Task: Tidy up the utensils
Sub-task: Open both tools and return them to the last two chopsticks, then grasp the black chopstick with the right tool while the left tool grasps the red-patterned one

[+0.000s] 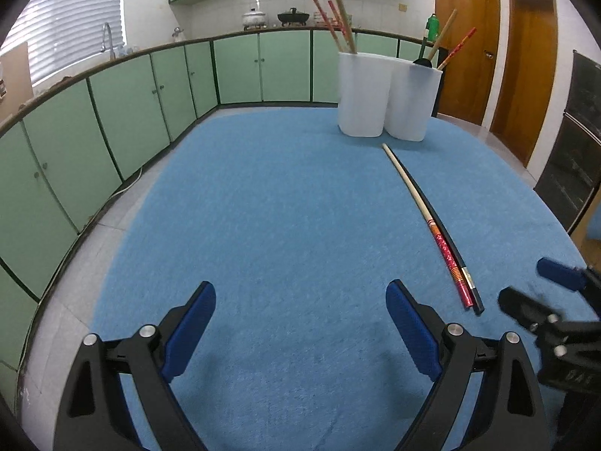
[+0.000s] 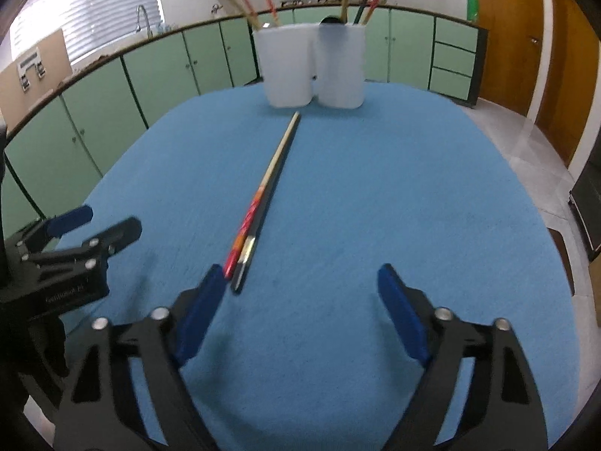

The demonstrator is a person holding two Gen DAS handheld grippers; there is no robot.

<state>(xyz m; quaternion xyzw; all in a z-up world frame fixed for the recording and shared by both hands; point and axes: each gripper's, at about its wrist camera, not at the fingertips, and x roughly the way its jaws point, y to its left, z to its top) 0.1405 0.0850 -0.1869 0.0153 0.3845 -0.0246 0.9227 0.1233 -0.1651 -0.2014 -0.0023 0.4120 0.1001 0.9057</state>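
Observation:
Two chopsticks lie side by side on the blue table cloth (image 1: 263, 206): a red-and-cream one (image 1: 420, 206) and a black one (image 1: 456, 251). In the right wrist view the red one (image 2: 263, 191) and the black one (image 2: 249, 259) point toward two white holders. The left holder (image 1: 362, 94) (image 2: 287, 67) and right holder (image 1: 413, 99) (image 2: 340, 65) hold several upright chopsticks. My left gripper (image 1: 300, 319) is open and empty, left of the chopsticks' near ends. My right gripper (image 2: 296, 300) is open and empty, its left finger (image 2: 199, 315) just beside those ends.
Green kitchen cabinets (image 1: 131, 112) run along the left and back. Wooden doors (image 1: 526, 67) stand at the right. A dark oven unit (image 1: 578, 143) is at the far right. The right gripper also shows in the left wrist view (image 1: 541, 293), and the left gripper in the right wrist view (image 2: 97, 225).

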